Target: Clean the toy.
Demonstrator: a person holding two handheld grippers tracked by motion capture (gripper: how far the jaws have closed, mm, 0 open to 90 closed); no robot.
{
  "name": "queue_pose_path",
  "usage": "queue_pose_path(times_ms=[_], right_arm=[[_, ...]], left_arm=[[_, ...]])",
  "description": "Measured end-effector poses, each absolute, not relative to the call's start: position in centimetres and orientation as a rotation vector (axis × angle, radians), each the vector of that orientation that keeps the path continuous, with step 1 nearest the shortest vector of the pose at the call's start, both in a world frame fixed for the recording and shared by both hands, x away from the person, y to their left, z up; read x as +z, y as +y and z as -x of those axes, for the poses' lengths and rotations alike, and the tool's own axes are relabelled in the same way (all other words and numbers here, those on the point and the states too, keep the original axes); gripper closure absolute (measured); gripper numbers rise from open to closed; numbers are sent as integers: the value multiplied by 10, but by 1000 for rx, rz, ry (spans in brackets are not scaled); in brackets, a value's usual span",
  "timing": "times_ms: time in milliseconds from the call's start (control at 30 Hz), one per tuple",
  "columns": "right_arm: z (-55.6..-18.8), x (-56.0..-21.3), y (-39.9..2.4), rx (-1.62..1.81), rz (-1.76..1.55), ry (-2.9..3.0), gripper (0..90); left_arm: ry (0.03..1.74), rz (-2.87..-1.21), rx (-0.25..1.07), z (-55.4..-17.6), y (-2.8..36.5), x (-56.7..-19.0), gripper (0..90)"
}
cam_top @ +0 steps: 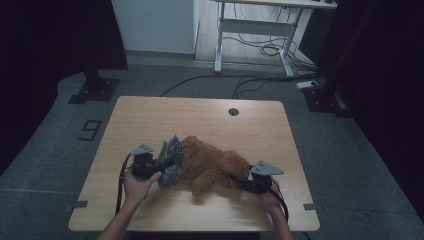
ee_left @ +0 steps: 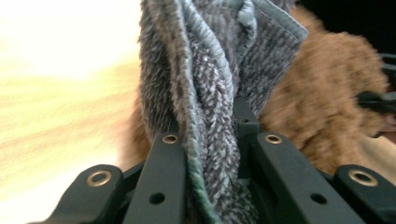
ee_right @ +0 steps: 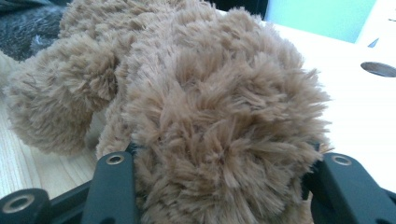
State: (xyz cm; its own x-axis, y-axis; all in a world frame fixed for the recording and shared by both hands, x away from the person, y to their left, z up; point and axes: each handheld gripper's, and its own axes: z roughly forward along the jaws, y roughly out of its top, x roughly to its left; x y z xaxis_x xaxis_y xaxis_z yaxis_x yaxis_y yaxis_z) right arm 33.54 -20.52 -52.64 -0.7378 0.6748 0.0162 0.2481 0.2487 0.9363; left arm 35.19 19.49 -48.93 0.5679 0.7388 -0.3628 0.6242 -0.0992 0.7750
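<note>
A brown plush toy (cam_top: pixel 212 165) lies on its side across the middle of the wooden table (cam_top: pixel 200 120). A grey fuzzy cloth (cam_top: pixel 171 159) is bunched against its left end. My left gripper (cam_top: pixel 159 166) is shut on that cloth (ee_left: pixel 205 93), which stands up between the two black jaws, with the plush toy (ee_left: pixel 327 93) behind it. My right gripper (cam_top: pixel 241 181) is shut on the plush toy's right end; brown fur (ee_right: pixel 224 140) bulges between its jaws and hides the pads.
A round cable hole (cam_top: pixel 233 111) sits near the table's far edge. Bare tabletop lies beyond the toy and at the near left. On the floor behind are a white desk frame (cam_top: pixel 250 30), loose cables and a black stand base (cam_top: pixel 95 87).
</note>
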Motion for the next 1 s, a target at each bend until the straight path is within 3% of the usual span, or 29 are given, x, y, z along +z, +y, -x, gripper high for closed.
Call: queue_pose_path(times_ms=[300, 467, 700, 1000], right_arm=[[-335, -528, -206, 1500, -824, 2139, 447], [-335, -528, -207, 1498, -819, 2145, 444], [-336, -528, -208, 1506, -833, 2140, 440], [-336, -530, -209, 1516, -840, 2140, 436]], left_arm=[[1230, -1845, 208, -361, 202, -499, 797], [1187, -1853, 253, -358, 198, -482, 798], [989, -1872, 324, -345, 156, -431, 798], [832, -1930, 253, -352, 80, -406, 799]])
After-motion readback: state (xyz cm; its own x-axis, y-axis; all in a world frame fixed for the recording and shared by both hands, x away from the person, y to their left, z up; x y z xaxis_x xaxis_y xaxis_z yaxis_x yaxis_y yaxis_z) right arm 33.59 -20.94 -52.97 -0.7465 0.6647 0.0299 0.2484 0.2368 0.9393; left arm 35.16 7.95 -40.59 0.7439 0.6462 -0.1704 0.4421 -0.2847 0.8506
